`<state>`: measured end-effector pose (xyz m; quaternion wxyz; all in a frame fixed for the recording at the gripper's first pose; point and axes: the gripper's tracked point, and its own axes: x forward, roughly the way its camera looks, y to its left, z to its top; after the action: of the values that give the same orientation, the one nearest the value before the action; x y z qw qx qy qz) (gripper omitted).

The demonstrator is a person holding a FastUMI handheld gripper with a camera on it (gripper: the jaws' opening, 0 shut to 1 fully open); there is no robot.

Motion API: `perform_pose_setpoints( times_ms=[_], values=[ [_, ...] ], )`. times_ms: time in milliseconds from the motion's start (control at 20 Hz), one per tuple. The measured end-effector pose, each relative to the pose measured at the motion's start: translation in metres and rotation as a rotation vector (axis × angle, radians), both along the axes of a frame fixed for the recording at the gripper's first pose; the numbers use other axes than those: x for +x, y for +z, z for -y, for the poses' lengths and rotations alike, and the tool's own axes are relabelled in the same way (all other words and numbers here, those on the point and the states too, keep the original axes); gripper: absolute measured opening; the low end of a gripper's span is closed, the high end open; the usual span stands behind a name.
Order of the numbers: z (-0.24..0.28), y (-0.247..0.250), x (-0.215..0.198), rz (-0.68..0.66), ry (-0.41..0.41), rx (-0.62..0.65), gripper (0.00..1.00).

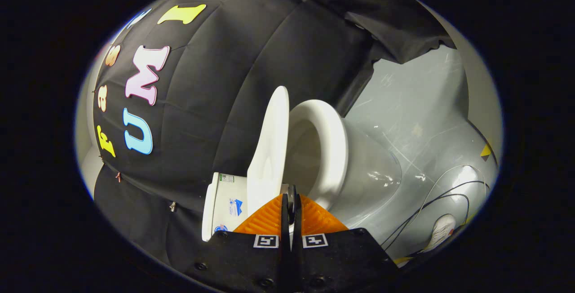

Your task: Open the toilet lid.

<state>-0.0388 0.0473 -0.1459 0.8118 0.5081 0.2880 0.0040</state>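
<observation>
Hand-held gripper [291,203] fingers together beside raised toilet lid [272,149]

The gripper [291,203] has its fingers closed together just below the raised white plastic toilet lid [271,149], with the white ceramic bowl [346,158] beyond them.

Glossy white ceramic toilet bowl [359,167] with plain white plastic lid [272,149], pale grey scratched floor [413,108] at right, thin black cables [449,194] at lower right.
</observation>
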Motion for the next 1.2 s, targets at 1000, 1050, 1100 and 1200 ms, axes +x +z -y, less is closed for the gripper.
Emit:
perform_pose_setpoints(
  times_ms=[1000, 1050, 1100, 1200],
  values=[
    [-0.071, 0.126, 0.012, 0.068, 0.045, -0.358, 0.05],
    [-0.075, 0.129, 0.014, 0.068, 0.05, -0.38, 0.05],
    [-0.08, 0.134, 0.015, 0.069, 0.056, -0.401, 0.05],
    [-0.088, 0.145, 0.015, 0.077, 0.066, -0.424, 0.05]
  ],
)
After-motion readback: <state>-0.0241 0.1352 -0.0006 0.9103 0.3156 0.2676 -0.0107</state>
